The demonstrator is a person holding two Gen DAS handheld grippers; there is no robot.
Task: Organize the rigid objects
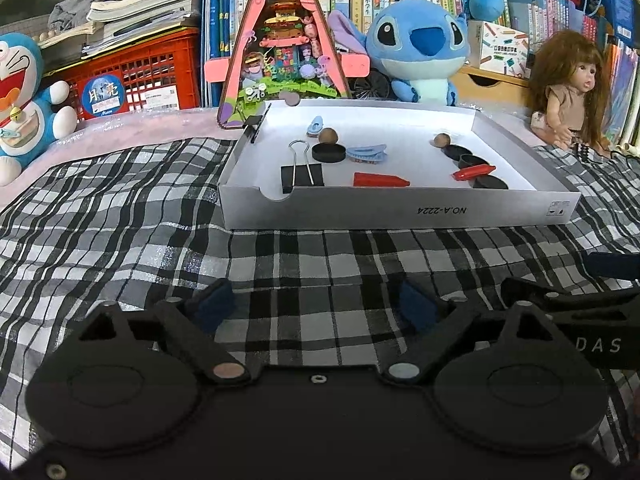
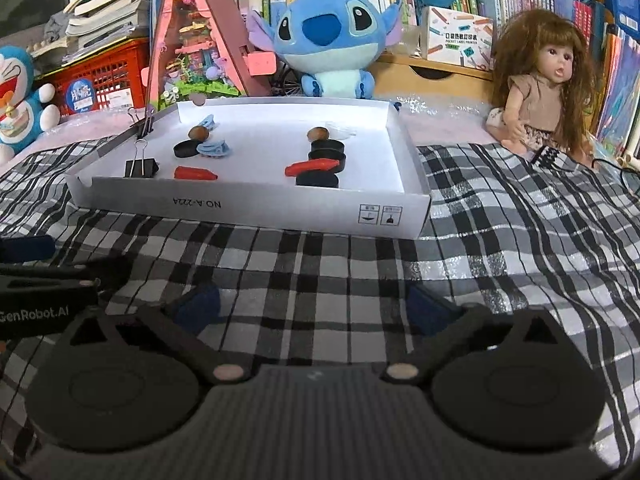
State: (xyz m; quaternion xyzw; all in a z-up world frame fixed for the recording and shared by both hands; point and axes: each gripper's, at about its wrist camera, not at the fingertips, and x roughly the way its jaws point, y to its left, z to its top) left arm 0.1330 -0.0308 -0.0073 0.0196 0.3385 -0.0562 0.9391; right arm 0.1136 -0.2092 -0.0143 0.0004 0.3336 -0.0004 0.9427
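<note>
A shallow white box (image 1: 400, 212) lies on the checked cloth ahead of both grippers. Its left half holds a black binder clip (image 1: 302, 176), a black puck (image 1: 329, 153), a wooden ball (image 1: 328, 136), a blue hair clip (image 1: 367, 153) and a red stick (image 1: 380, 180). On its right side are a second red stick (image 2: 314, 167), stacked black discs (image 2: 318, 180) and another wooden ball (image 2: 318, 133). My left gripper (image 1: 316, 304) hovers low over the cloth short of the box, open and empty. My right gripper (image 2: 312, 308) is beside it, open and empty too.
Behind the box stand a pink triangular model house (image 1: 280, 40), a blue plush (image 1: 416, 48) and a long-haired doll (image 2: 536, 84). A blue-and-white cat plush (image 1: 24, 96) and a red crate (image 1: 136, 72) sit at the left. Bookshelves fill the back.
</note>
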